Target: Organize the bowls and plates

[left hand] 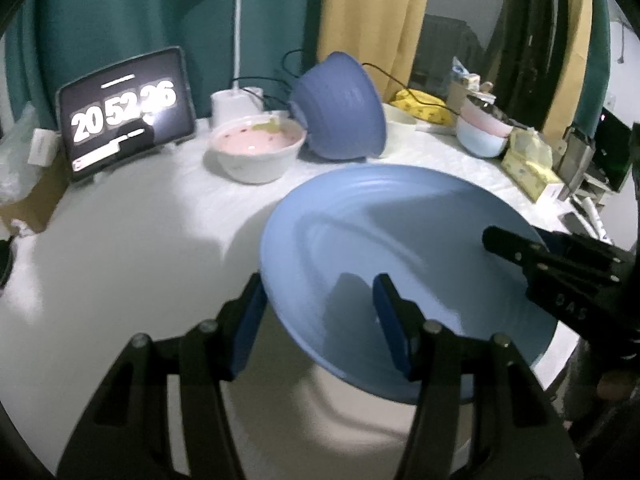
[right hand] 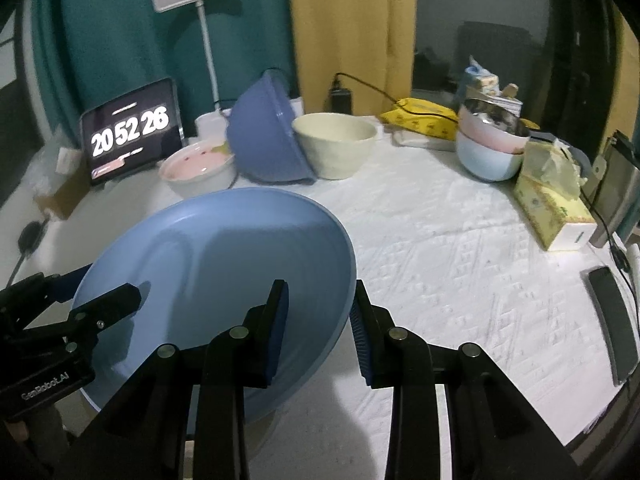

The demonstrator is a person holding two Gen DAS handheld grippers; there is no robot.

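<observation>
The light-blue plate (right hand: 224, 276) hangs tilted above the bench's (right hand: 460, 248) near edge, its opposite rims straddled by the left gripper (left hand: 320, 320) and right gripper (right hand: 320, 328), fingers (right hand: 280, 320) parted, apparently sharing its weight for transfer.

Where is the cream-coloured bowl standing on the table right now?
In the right wrist view the cream bowl stands upright at the back of the table, against the tipped dark blue bowl on its left.
</observation>
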